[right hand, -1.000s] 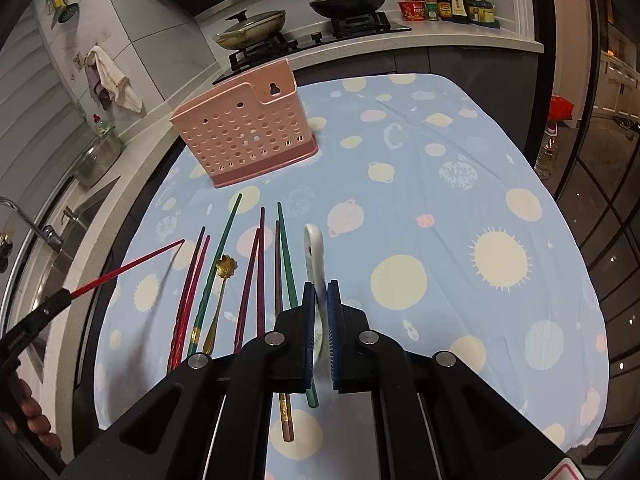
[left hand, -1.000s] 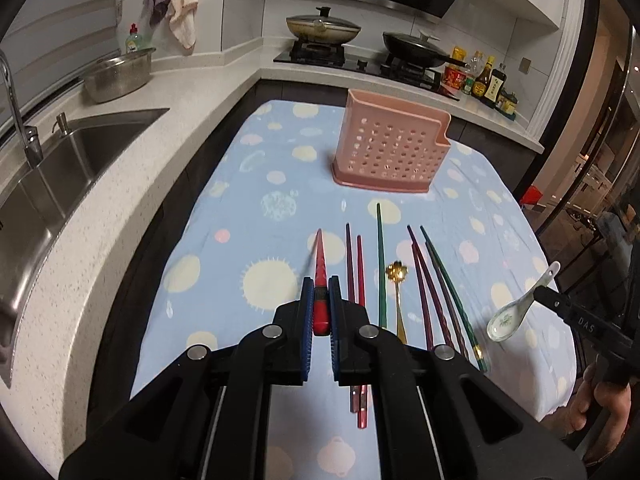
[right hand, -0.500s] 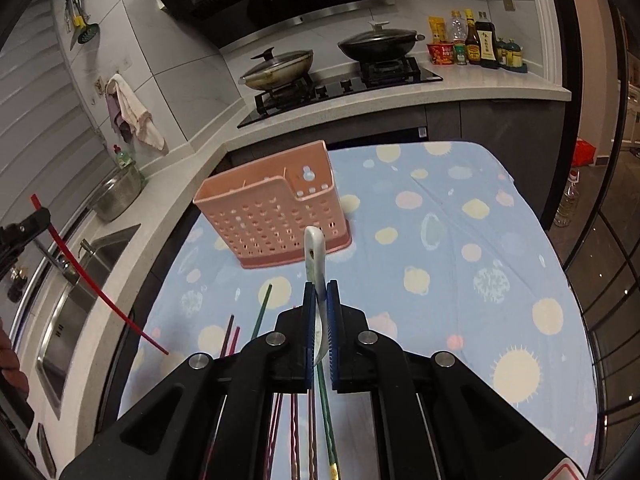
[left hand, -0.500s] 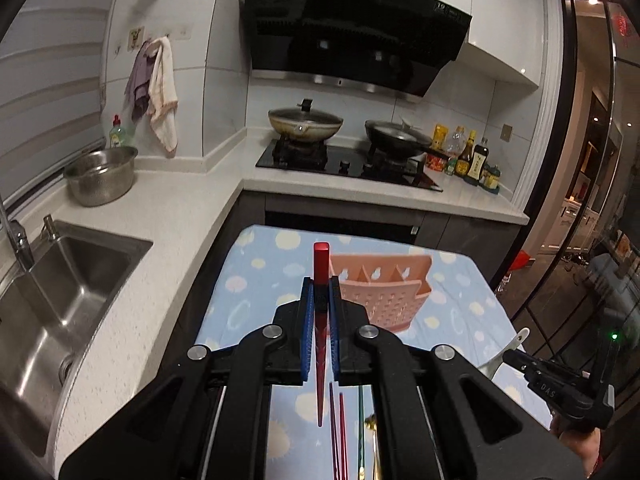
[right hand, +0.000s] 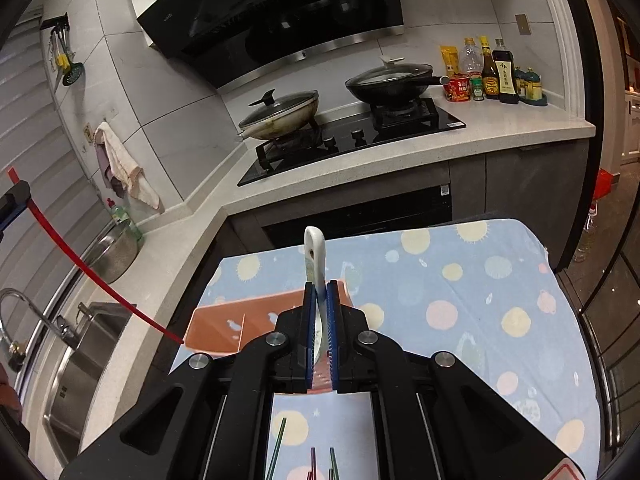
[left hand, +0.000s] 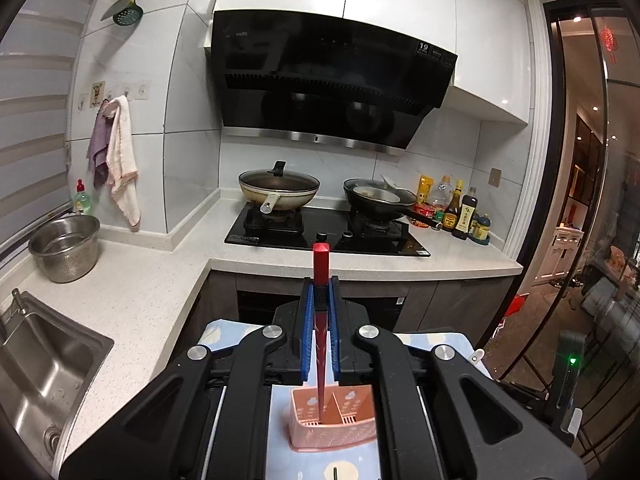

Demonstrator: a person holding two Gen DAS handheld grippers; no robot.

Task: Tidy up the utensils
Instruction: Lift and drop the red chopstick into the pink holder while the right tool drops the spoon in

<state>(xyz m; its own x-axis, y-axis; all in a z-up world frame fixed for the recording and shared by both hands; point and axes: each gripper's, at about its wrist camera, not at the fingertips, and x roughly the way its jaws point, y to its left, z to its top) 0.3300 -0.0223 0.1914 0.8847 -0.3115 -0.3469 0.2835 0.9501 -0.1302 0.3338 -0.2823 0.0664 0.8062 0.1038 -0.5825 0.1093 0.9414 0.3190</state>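
Hand-held gripper (left hand: 320, 300) above dotted blue tablecloth (right hand: 480, 280) — kitchen counter (left hand: 140, 280) beyond.

spoon (right hand: 315, 256) bowel hidden by tongs | chopsticks (right hand: 277, 454) cut off below

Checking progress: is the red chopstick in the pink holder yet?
Cannot tell. The left claw grips the chopstick; its tip overlaps the holder in both views, with depth unclear.
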